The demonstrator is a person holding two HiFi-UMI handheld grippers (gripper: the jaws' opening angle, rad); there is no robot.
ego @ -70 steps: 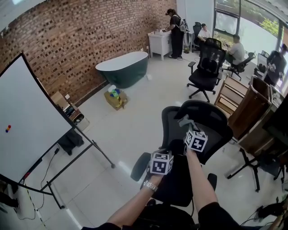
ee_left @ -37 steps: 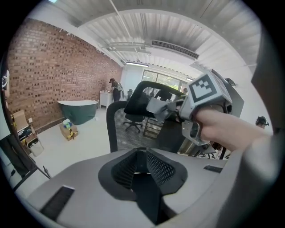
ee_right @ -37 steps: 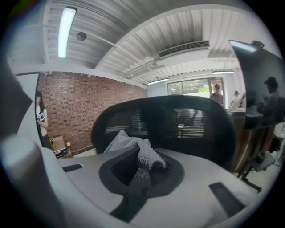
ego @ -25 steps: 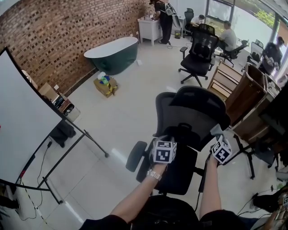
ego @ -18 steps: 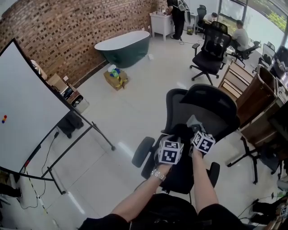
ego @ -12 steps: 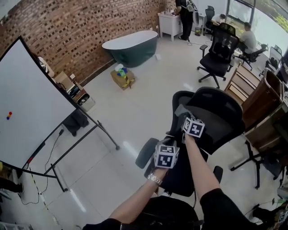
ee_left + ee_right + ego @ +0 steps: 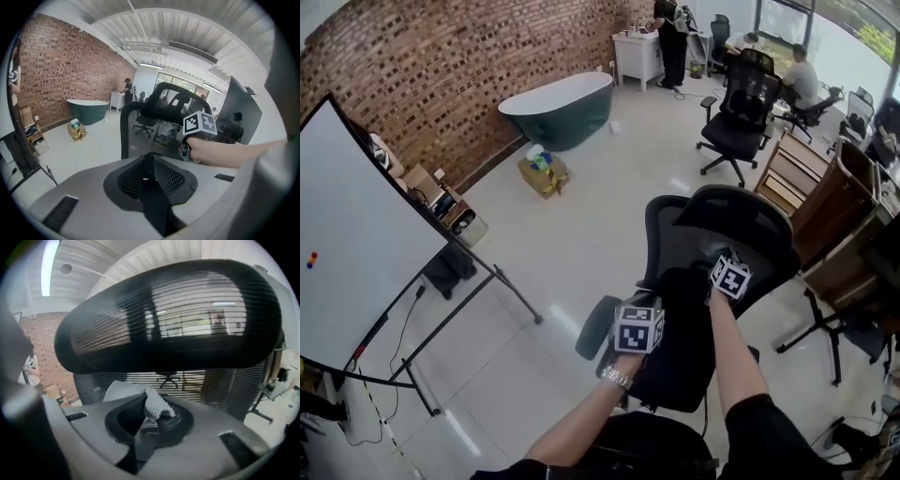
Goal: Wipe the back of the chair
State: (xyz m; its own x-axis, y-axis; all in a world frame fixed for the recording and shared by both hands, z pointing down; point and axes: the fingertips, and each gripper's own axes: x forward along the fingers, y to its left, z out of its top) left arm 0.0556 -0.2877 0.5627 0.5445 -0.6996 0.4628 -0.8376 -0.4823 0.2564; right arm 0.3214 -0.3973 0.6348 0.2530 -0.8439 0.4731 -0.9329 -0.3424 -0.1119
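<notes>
White cloth [image 7: 155, 404] is pinched in the right claw [image 7: 150, 419], meeting the chair back [image 7: 211, 380] ahead for wiping. Beside it the left claw [image 7: 148, 177] is closed on nothing

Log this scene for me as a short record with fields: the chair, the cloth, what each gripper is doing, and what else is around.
chair: black mesh office chair, in front of the person
headrest: headrest fills the right gripper view, close ahead
cloth: pale cloth, pinched between the jaws
right gripper: right gripper shut on the cloth, just below the headrest
left gripper: left gripper jaws together, nothing between them, lower down by the chair
surroundings: whiteboard, green bathtub, brick wall
</notes>
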